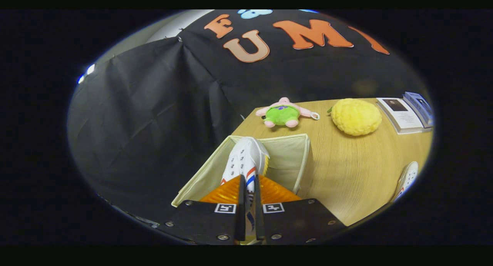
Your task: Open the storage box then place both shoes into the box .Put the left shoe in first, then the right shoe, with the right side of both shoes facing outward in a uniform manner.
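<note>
A white shoe (246,160) with red and blue stripes is gripped by the tongs (249,194), both fingers being pressed against its sides with only a narrow gap left between them. The shoe is held over the open cream fabric box (298,158), its toe pointed ahead into the box. The box is set at the corner of the wooden counter (354,169). A second white shoe (406,179) is seen lying on the counter, well apart to the right. Beyond the box, a pink and green plush toy (285,112), a yellow plush ball (356,116) and some booklets (400,114) are laid out.
</note>
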{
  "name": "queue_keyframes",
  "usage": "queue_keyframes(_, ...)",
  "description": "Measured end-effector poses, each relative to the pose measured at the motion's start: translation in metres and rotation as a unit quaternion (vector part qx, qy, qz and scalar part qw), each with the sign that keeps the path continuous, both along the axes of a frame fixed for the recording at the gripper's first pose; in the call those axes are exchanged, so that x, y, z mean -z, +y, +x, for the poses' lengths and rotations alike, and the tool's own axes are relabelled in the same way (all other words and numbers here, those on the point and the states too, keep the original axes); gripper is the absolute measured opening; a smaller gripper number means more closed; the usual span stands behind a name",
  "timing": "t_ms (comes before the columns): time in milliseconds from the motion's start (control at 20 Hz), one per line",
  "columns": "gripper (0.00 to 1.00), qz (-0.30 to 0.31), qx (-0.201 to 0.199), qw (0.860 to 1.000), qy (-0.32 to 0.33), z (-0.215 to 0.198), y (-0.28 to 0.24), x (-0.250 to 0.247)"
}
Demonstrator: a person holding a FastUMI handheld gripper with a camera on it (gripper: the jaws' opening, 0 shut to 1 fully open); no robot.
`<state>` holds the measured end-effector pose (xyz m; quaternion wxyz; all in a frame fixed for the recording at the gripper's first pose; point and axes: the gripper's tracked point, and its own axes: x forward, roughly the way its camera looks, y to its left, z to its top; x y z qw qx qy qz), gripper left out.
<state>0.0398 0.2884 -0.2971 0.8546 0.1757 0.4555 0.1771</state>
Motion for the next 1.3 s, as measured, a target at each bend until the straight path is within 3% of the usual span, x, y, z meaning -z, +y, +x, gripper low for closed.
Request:
queue_keyframes(150,0.17,0.070,0.015,0.997,0.028,-0.014,0.017,-0.005)
queue_keyframes(250,0.27,0.110,0.028,0.993,0.030,-0.012,0.015,-0.020)
queue_keyframes(450,0.43,0.110,0.051,0.992,-0.020,-0.013,-0.025,-0.046)
queue_keyframes(600,0.65,0.115,0.068,0.990,-0.052,-0.022,-0.062,-0.066)
queue_keyframes(800,0.82,0.047,0.102,0.990,-0.084,-0.030,-0.139,-0.058)
queue_keyframes(1000,0.85,-0.006,0.159,0.985,-0.073,-0.047,-0.221,-0.040)
queue_keyframes(1300,0.85,-0.080,0.220,0.972,0.009,-0.094,-0.321,0.021)
